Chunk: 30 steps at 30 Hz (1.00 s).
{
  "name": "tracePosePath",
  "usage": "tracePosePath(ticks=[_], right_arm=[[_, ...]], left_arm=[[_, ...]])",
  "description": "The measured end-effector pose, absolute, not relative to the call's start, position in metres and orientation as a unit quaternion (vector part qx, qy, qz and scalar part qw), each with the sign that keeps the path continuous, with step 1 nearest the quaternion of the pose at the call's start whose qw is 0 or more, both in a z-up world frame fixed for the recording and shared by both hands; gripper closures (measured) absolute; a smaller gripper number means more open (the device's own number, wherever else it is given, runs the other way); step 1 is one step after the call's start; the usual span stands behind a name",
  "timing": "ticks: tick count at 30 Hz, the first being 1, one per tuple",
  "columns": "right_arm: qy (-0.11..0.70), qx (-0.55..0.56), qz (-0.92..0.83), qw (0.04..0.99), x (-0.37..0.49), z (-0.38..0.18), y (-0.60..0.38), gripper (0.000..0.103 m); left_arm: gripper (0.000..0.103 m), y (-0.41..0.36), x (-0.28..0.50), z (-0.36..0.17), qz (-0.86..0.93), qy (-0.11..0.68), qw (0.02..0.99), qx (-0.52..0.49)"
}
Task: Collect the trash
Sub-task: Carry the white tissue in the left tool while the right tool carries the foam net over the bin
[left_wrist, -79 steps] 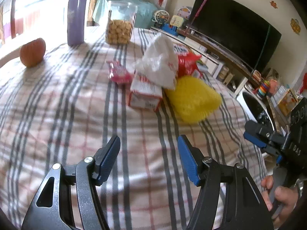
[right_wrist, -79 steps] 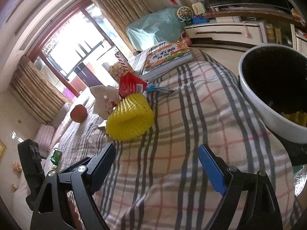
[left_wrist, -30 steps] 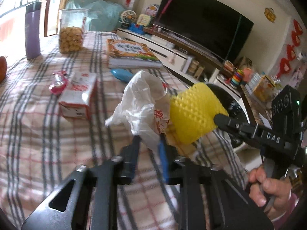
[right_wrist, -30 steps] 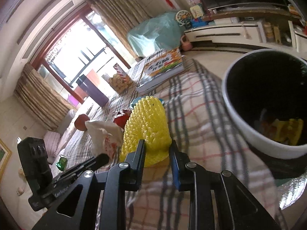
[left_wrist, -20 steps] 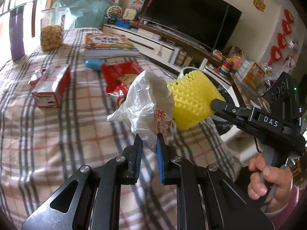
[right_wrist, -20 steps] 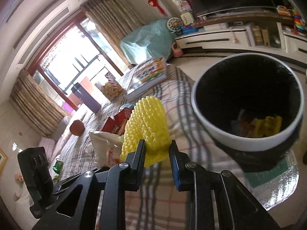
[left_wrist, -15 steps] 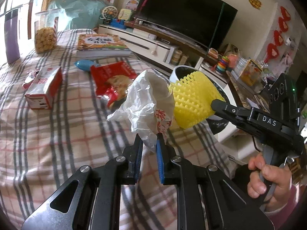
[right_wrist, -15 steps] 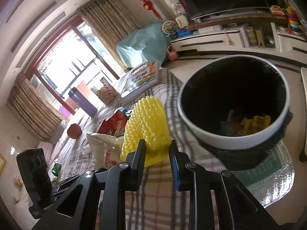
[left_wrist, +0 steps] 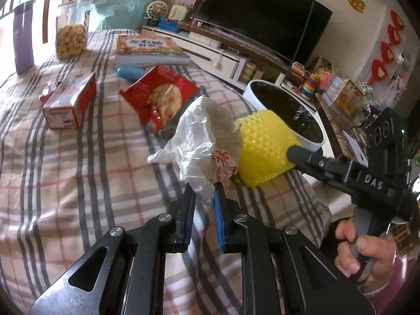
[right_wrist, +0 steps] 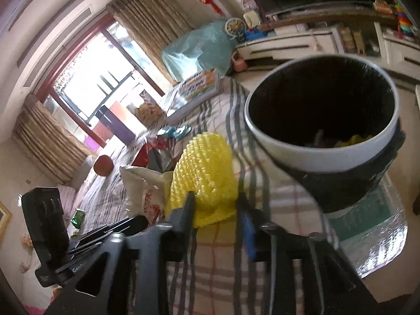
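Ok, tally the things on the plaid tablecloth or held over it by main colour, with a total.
Red: 2, snack packet, carton
Yellow: 1, foam net
White: 1, plastic bag
Blue: 1, an object I cannot identify
Orange: 1, book
Purple: 1, bottle
Clear: 1, snack jar
Total: 8

Home living room: large television [left_wrist: 262,23] on a low white cabinet [left_wrist: 210,44], curtained window [right_wrist: 86,84], red wall ornaments [left_wrist: 388,36], bench under plaid cloth [left_wrist: 65,157].
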State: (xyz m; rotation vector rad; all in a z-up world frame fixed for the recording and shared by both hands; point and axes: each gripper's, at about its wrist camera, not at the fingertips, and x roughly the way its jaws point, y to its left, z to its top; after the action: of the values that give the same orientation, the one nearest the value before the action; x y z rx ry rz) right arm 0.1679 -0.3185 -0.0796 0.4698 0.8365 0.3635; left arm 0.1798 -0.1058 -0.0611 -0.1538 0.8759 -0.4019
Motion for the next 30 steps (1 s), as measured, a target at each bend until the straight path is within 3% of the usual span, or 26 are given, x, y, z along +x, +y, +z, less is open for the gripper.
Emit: tracePosePath(ticks=[3,7,8,10,11,14,30], right_arm=[[0.398,0.223,0.172,0.873,0.175,-0.08,-0.314,0.035],[0.399,0.215,0.17,0.875,0.187,-0.082,-0.306,0.033],[0.399,0.209,0.167,0.877,0.188,-0.083,-0.304,0.036],[0.403,0.201,0.168,0.877,0.187,-0.086,-0.301,0.054],[0.406,0.198,0.171,0.876,0.186,-0.087,-0.299,0.068],[0.407,0.19,0.169,0.877,0.179,-0.088,-0.297,0.073],[0.367,0.19,0.154,0.897,0.154,-0.058,-0.32,0.075]], left_arm=[[0.09,-0.105,0.18,-0.063,-0.195,0.42,0.883,-0.073],[0.09,-0.105,0.182,-0.066,-0.197,0.425,0.881,-0.074],[0.09,-0.105,0.182,-0.066,-0.197,0.425,0.88,-0.075],[0.09,-0.104,0.183,-0.067,-0.197,0.428,0.879,-0.079],[0.09,-0.104,0.183,-0.068,-0.195,0.43,0.878,-0.082],[0.088,-0.102,0.185,-0.07,-0.191,0.435,0.875,-0.091],[0.094,-0.127,0.177,-0.051,-0.219,0.405,0.886,-0.059]])
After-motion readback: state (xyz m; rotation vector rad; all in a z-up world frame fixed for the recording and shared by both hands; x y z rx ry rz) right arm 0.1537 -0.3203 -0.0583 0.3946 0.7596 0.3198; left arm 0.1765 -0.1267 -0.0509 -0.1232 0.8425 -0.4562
